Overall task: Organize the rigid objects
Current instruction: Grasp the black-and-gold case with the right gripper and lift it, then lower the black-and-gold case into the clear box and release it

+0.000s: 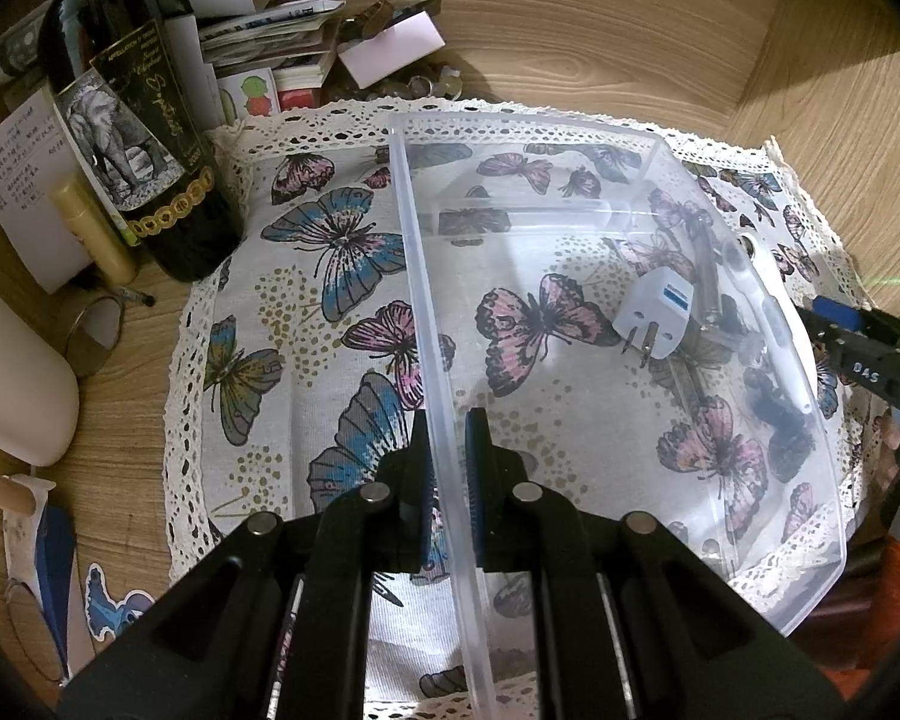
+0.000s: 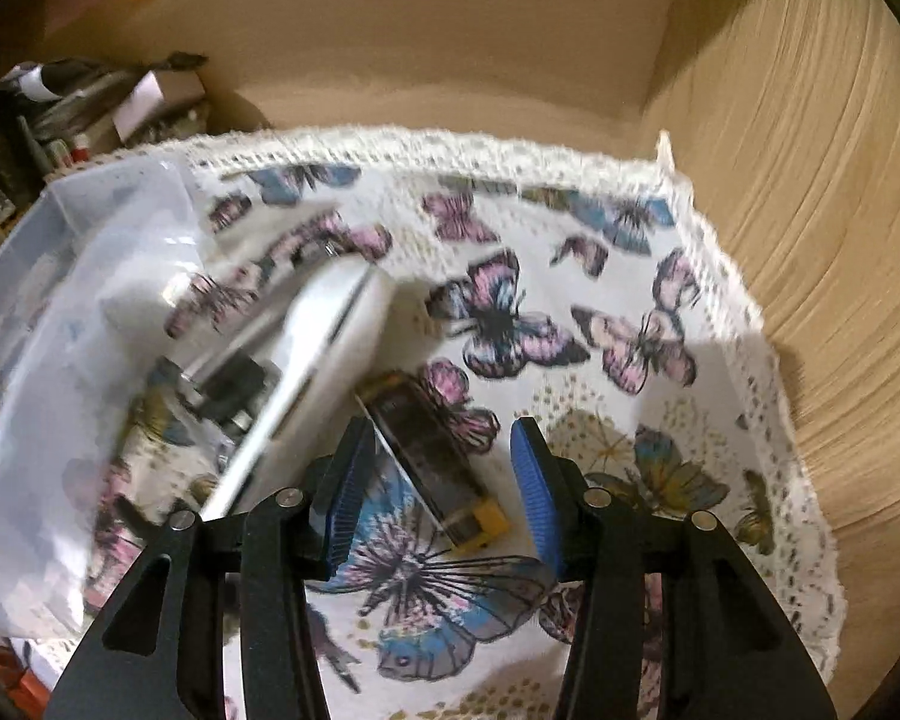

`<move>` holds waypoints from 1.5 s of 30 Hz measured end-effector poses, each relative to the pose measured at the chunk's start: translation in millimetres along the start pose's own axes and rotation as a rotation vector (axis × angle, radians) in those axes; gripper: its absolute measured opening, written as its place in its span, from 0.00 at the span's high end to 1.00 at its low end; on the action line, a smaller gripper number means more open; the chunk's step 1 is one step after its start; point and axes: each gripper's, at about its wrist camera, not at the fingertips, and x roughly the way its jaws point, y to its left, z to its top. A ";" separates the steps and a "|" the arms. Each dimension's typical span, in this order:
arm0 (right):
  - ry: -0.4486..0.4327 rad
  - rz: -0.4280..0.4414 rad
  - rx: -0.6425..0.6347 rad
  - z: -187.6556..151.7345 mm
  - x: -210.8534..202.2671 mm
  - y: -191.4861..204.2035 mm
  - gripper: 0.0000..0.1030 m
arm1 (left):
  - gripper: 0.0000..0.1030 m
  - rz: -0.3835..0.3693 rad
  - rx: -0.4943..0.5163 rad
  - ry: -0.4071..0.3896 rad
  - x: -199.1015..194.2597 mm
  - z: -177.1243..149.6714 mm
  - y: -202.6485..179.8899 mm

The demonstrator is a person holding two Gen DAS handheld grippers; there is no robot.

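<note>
1. Left gripper [image 1: 448,468]: jaws clamped tight on near wall of clear plastic bin [image 1: 630,192], on butterfly cloth [image 1: 306,276].
2. White plug adapter [image 1: 654,312] lies inside bin.
3. Right gripper [image 2: 438,480]: jaws partly open, nothing gripped; dark rectangular device w/ yellow end [image 2: 444,468] on cloth between the fingers, just beside bin.

Both wrist views look steeply down, close over the butterfly cloth [image 1: 306,312], sharing the clear bin [image 2: 90,276].

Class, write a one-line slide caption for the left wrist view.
Left gripper clamps the clear bin's wall; white plug adapter inside.
</note>
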 end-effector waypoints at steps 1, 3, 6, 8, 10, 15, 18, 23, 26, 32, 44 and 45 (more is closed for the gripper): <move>0.007 0.008 0.002 -1.5 3.7 -1.2 0.57 | 0.90 0.000 0.000 0.000 -0.1 0.3 0.3; 0.022 0.024 0.007 -3.7 9.7 -2.0 0.57 | 0.90 0.001 -0.001 0.000 -0.1 0.7 0.8; 0.007 0.029 0.001 -5.9 11.5 -1.3 0.67 | 0.90 0.003 -0.002 0.001 -0.6 1.8 1.6; 0.002 0.032 0.000 -6.6 10.7 -0.6 0.79 | 0.90 0.006 -0.001 0.002 -0.8 2.4 1.5; -0.006 0.029 0.003 -7.1 10.0 -0.7 0.79 | 0.90 0.009 0.000 0.002 -1.4 2.1 0.6; -0.056 0.009 0.004 -6.3 -2.4 0.1 0.79 | 0.90 0.009 0.000 0.002 -1.3 2.3 0.4; -0.099 0.008 0.005 -1.8 -15.8 0.7 0.79 | 0.90 0.009 0.000 0.001 -1.4 2.2 0.5; -0.195 0.020 -0.017 9.1 -43.3 10.8 0.79 | 0.90 0.008 -0.001 0.001 -1.3 2.4 0.8; -0.253 0.049 -0.040 18.5 -63.1 22.7 0.79 | 0.90 0.009 0.000 0.002 -1.2 2.0 0.0; -0.331 0.115 -0.113 34.9 -88.2 57.0 0.79 | 0.90 0.008 0.001 0.001 -1.3 2.2 0.3; -0.333 0.283 -0.243 42.9 -82.6 128.2 0.79 | 0.90 0.008 0.003 -0.002 -1.2 3.7 -0.9; -0.324 0.291 -0.253 42.8 -80.0 134.1 0.79 | 0.90 0.008 0.004 -0.003 -1.4 3.4 -1.1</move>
